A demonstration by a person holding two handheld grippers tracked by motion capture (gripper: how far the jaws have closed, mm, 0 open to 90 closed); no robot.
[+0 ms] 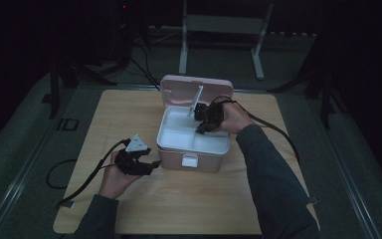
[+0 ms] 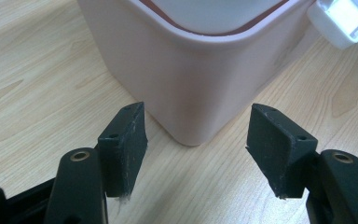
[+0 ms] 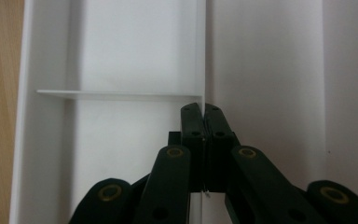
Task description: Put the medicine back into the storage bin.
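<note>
White tray (image 1: 191,133) sits in the open pink box (image 1: 186,160) at mid-table, lid (image 1: 179,89) raised behind. Right gripper (image 1: 202,119) is over the tray's far right part; its jaws are pressed together on the tray's thin upright divider wall (image 3: 203,56), which runs straight away from the tips, in line with the jaws. Whether anything else is pinched there, the dim high view won't settle. Left gripper (image 2: 196,140) rests at the box's near left corner, jaws spread either side of it, not touching. Right hand is nearer the tray.
</note>
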